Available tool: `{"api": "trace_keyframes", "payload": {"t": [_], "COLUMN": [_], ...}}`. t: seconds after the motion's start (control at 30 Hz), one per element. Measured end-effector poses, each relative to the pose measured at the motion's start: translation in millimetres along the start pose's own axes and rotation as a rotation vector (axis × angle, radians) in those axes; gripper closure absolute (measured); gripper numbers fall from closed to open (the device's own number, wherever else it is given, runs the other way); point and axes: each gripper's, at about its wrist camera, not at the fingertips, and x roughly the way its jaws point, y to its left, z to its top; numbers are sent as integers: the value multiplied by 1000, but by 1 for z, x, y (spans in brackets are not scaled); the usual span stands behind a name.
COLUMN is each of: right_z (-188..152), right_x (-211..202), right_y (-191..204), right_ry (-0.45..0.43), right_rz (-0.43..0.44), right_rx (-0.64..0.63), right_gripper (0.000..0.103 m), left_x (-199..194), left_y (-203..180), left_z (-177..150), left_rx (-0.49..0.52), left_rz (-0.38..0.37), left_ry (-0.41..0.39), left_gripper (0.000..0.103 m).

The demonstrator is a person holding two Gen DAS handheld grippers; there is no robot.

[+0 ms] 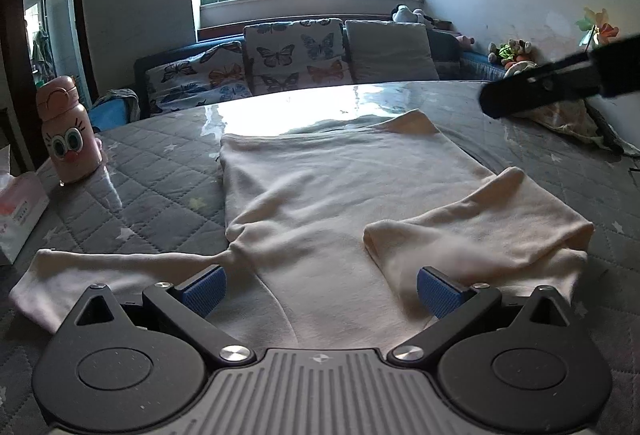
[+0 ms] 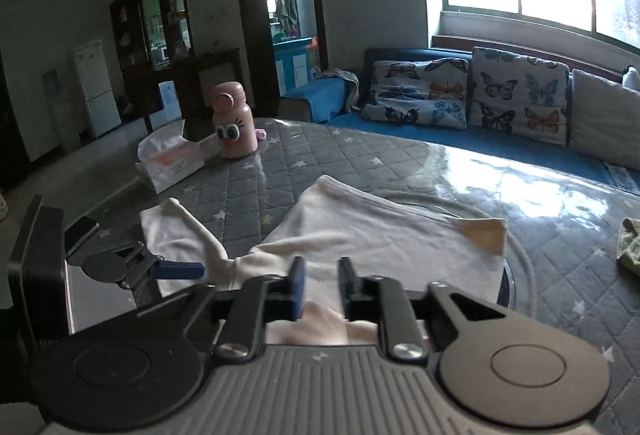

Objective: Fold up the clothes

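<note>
the cream long-sleeved cotton top (image 1: 320, 187) lies flat on the grey quilted table cover (image 1: 160, 171), hem toward the window. going left to right in the left wrist view: one sleeve (image 1: 100, 271) is stretched straight out over the cover, not yet folded; the body lies smooth in the middle; the other sleeve (image 1: 472, 227) is already folded in over the body. so the fold looks just begun, with the outstretched sleeve and the body folds left to do. the left gripper (image 1: 320, 295) hovers near the shoulder edge, blue pads spread wide with nothing between them. the right gripper (image 2: 322, 285) stands narrowly parted, and a blurred bunch of cream cloth shows below the gap, though the pads do not appear to press on it.
</note>
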Motion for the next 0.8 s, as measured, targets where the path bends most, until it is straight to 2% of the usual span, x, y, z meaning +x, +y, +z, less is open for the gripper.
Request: {"api": "trace_keyframes", "payload": {"t": [0.07,0.2,0.3,0.5,0.57,0.6,0.67,0.73,0.8], "right_z": [-6,-28,-52,-82,-87,-89,-94,-99,-102], "right_x": [-3,-5,-5,-14,-17,-17,-16,-14,-13], "right_y": [-11,-37,-55,-74,-77,-77,-78,-78,-79], "right_ry": [17,83,138,163,165,170,178,181,179], "right_rz": [-30,-88,-118,-148,-161,-160,-154,-156,-158], "right_rx": [-5,5,42,73,60,60,62,69,81], "right_gripper": [77,76,74,61,51,51,49,47,47], "left_x": [-2,-4,-1,16,22,24,27,29,29], "left_y": [-1,-6,-14,-30,-34,-36,-38,-40,-42], "left_z": [2,7,10,14,13,12,11,11,11], "left_rx": [3,11,22,41,41,46,51,52,55], "left_rz": [-1,-24,-62,-108,-123,-122,-129,-139,-144], "left_ry": [-9,-24,-20,36,65,76,88,95,96], "left_gripper": [0,0,4,21,24,26,37,42,53]}}
